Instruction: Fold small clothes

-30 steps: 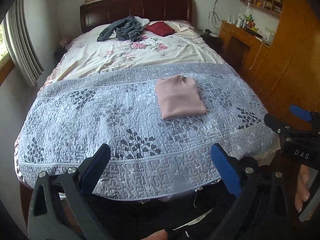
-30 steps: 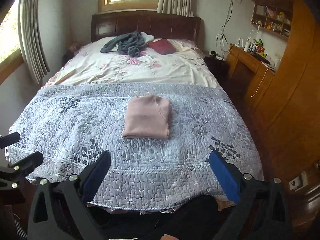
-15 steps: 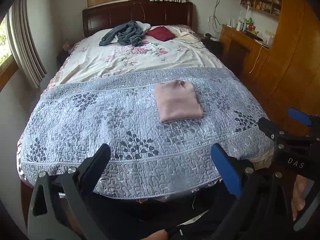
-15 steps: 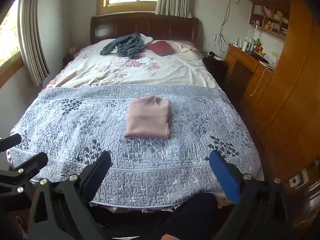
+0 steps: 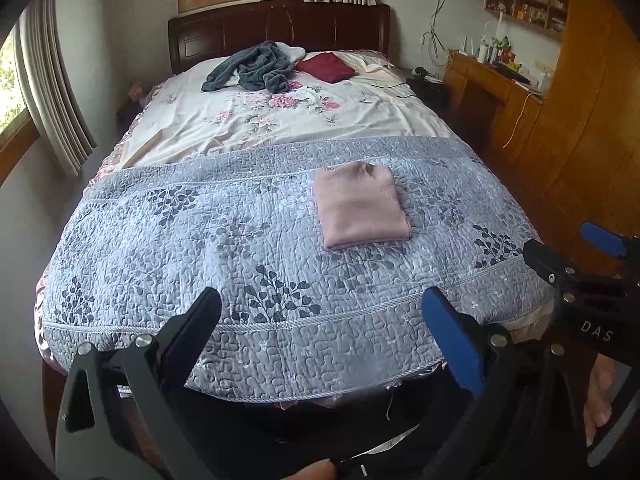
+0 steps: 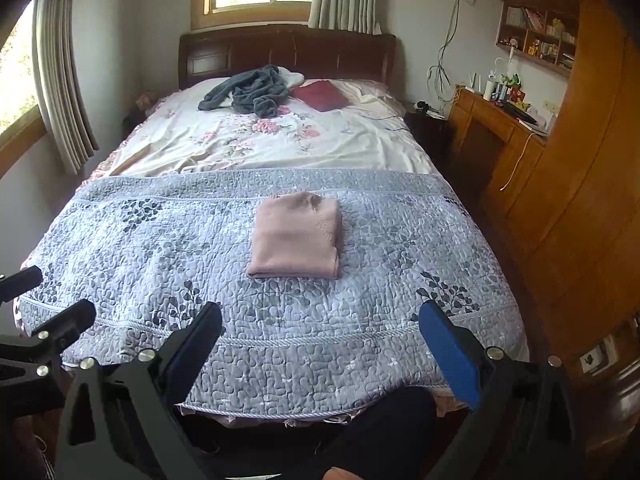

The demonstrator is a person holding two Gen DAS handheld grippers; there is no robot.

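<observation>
A pink garment (image 5: 360, 208) (image 6: 298, 236) lies folded into a neat rectangle on the grey-blue quilt (image 5: 224, 248) (image 6: 160, 240), right of the bed's middle. My left gripper (image 5: 320, 320) hangs open over the foot of the bed, well short of the garment, with nothing between its fingers. My right gripper (image 6: 320, 332) is also open and empty, held back at the foot edge. The right gripper (image 5: 592, 276) shows at the right edge of the left wrist view, and the left gripper (image 6: 40, 328) at the left edge of the right wrist view.
At the headboard lie a crumpled dark grey garment (image 5: 256, 66) (image 6: 248, 90) and a folded maroon one (image 5: 326, 66) (image 6: 320, 95) on the floral sheet (image 5: 280, 120). A wooden desk (image 6: 496, 128) and wardrobe (image 6: 580, 200) stand right of the bed. Curtains (image 6: 60, 80) hang at the left.
Both grippers have drawn back and risen slightly from the bed, so the bed looks farther away. The folded pink garment has not moved. Both grippers stayed open.
</observation>
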